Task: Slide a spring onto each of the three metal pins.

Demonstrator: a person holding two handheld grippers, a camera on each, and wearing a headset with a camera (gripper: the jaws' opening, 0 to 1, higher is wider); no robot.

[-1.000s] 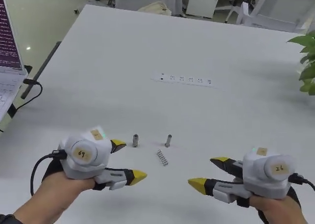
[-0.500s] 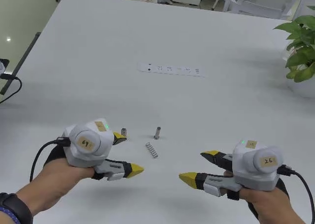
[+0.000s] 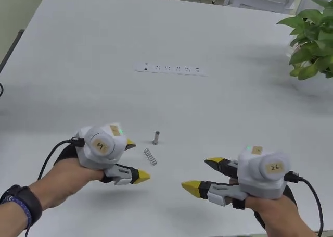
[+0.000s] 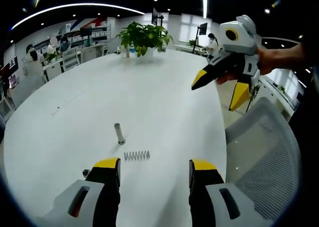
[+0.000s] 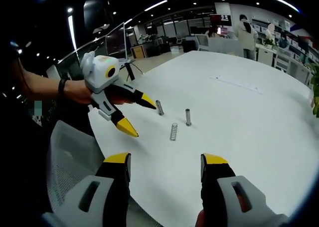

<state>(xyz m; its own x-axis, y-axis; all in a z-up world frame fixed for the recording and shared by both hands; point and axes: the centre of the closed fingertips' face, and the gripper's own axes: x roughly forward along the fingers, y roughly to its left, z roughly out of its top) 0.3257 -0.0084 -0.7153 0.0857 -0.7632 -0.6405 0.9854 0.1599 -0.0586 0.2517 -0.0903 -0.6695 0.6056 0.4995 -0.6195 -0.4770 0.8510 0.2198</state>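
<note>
While both grippers hover open and empty, loose spring [image 3: 150,156] lies flat on table [image 3: 218,39], just near-left of bare upright pin [image 3: 156,138]. Left gripper [image 3: 136,159] just left of spring; right gripper [image 3: 201,173] well to right. Second pin [image 5: 159,107] beside left gripper's far jaw. Spring likely light, springy, apt to roll or flick away: pinch gently across coils near one end, leave bore clear. Pin may topple.

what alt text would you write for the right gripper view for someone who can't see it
The right gripper points its open yellow-tipped jaws across a white table at a loose spring lying flat, with an upright pin and a second pin just beyond it. The left gripper, held in a hand, shows at the left, also open.
</note>
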